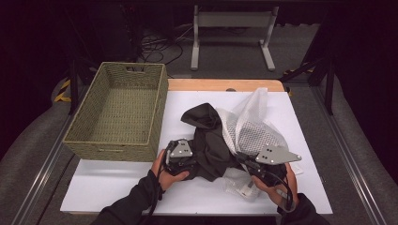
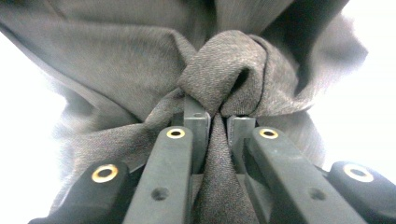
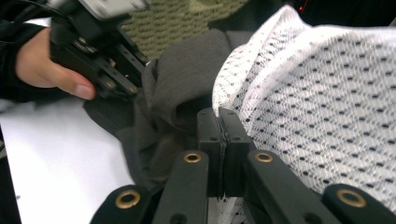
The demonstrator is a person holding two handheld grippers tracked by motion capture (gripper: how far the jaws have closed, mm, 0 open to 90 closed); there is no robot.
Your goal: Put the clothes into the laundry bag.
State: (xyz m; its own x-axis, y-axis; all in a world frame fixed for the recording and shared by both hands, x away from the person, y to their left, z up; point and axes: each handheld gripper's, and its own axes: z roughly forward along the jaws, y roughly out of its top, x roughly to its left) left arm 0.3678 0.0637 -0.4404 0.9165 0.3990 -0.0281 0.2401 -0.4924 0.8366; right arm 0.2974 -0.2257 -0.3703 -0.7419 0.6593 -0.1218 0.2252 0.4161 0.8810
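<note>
Left fingers (image 2: 219, 123) pinch a dark garment (image 2: 140, 70) fold; right fingers (image 3: 223, 128) clamp the white mesh bag (image 3: 317, 102) edge; keep both grips firm, feeding cloth toward the right fingers

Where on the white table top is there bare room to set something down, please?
The near left patch of the white table top, below the woven basket, is bare, as is the far right strip beyond the white mesh bag. The middle is crowded by the dark garment, bag and both grippers.
</note>
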